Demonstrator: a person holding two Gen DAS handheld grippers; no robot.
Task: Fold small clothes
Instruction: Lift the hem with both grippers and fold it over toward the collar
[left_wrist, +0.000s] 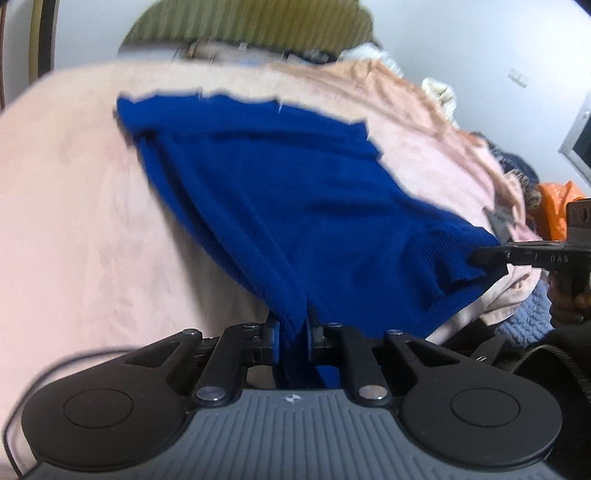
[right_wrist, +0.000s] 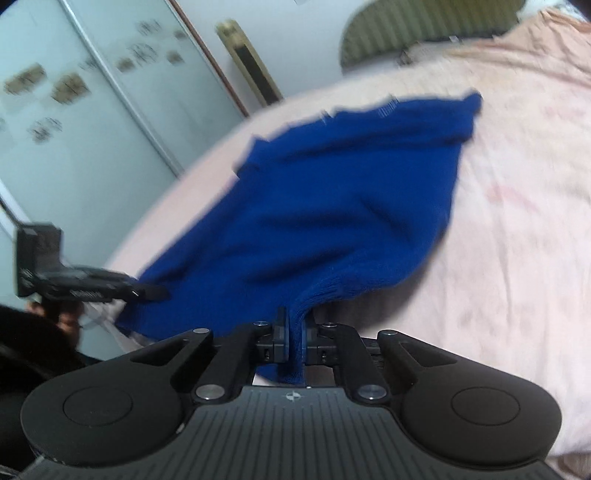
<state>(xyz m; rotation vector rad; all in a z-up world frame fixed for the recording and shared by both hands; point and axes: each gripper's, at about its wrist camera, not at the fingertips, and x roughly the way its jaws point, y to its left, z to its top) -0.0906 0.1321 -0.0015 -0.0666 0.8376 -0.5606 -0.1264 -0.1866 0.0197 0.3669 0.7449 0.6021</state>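
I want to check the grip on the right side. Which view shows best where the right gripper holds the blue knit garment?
The right wrist view: the right gripper pinches the blue knit garment dead centre, fingers shut on its ribbed edge. The left wrist view shows it only from the side at the frame's right edge, clamped on the garment's corner.

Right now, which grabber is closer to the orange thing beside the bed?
Right. The right gripper pinches the blue knit garment at the corner just below the orange thing; the left gripper pinches the other near corner, farther from it.
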